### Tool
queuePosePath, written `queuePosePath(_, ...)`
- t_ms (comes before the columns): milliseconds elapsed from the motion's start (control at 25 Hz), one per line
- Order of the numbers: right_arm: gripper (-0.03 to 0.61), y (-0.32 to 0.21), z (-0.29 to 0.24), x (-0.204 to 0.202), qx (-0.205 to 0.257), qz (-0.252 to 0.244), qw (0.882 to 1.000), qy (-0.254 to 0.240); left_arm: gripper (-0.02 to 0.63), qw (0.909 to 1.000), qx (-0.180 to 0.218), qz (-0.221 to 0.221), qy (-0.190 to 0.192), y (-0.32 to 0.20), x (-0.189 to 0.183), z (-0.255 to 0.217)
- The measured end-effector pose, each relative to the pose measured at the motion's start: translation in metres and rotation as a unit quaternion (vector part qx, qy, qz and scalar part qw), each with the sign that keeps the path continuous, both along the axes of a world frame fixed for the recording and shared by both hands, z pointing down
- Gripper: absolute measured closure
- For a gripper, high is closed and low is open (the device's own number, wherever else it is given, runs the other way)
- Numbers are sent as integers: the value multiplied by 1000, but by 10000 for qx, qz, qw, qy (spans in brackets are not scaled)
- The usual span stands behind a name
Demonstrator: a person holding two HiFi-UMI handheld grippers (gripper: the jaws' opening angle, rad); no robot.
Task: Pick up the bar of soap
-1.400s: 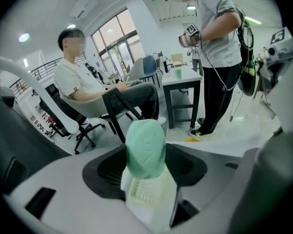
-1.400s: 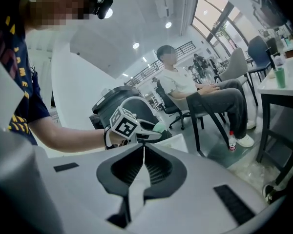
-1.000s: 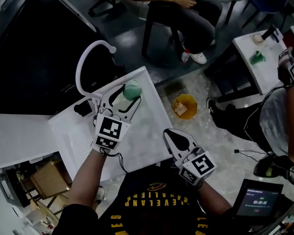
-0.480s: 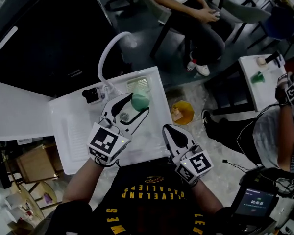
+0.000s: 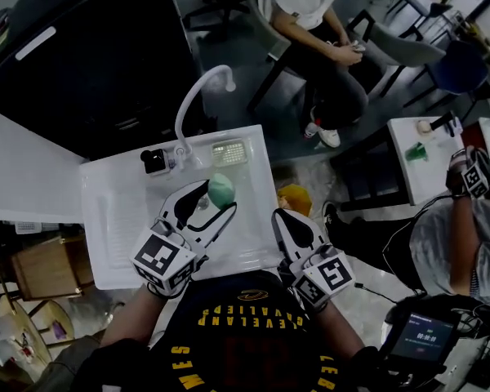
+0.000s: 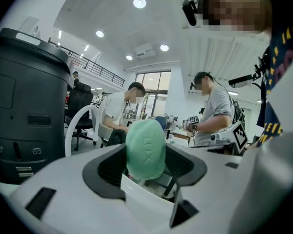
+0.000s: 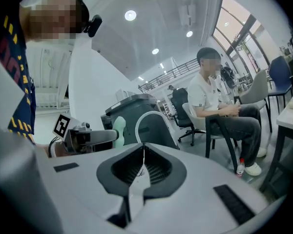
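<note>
The green bar of soap (image 5: 221, 190) is clamped between the jaws of my left gripper (image 5: 215, 196) and held up above the white sink unit (image 5: 118, 211). In the left gripper view the soap (image 6: 145, 149) stands upright between the jaws, its stamped face toward the camera. My right gripper (image 5: 284, 221) hovers at the sink's right front edge, shut with nothing in it; its jaw tips meet in the right gripper view (image 7: 144, 148). That view also shows the soap (image 7: 118, 129) in the left gripper off to the left.
A white curved faucet (image 5: 198, 96) rises at the sink's back, with a black object (image 5: 153, 161) and a drain grate (image 5: 229, 153) beside it. A seated person (image 5: 327, 23) is beyond; another person (image 5: 457, 211) stands at the right. An orange container (image 5: 294, 196) lies on the floor.
The left gripper has lifted and drawn back toward me with the soap in it. The right gripper has stayed at the sink's right edge. The head view has shifted.
</note>
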State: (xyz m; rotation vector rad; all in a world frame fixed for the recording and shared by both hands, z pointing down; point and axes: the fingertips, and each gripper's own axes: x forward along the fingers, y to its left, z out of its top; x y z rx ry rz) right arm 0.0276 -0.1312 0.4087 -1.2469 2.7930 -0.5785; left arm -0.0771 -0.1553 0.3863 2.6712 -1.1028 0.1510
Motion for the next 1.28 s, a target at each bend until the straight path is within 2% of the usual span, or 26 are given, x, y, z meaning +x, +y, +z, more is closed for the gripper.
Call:
queuePosePath(120, 560, -2, -3, 5, -37, 45, 9998, -169, 351, 9996, -75, -121, 247, 5, 0, -4)
queuePosePath(320, 560, -2, 6, 5, -209, 72, 9997, -110, 351, 9987, -132, -192, 450, 15, 0, -4)
queuePosePath(560, 560, -1, 19, -3, -385, -39, 9992, 61, 351, 9984, -220, -292, 435, 21, -13, 1)
queuePosePath(840, 560, -3, 23, 2, -519, 179, 9984, -168, 351, 9980, -253, -436, 378, 22, -22, 0)
queuePosePath(1280, 560, -6, 21, -1, -398, 324, 9986, -98, 351, 9985, -397, -170, 326, 17, -18, 12)
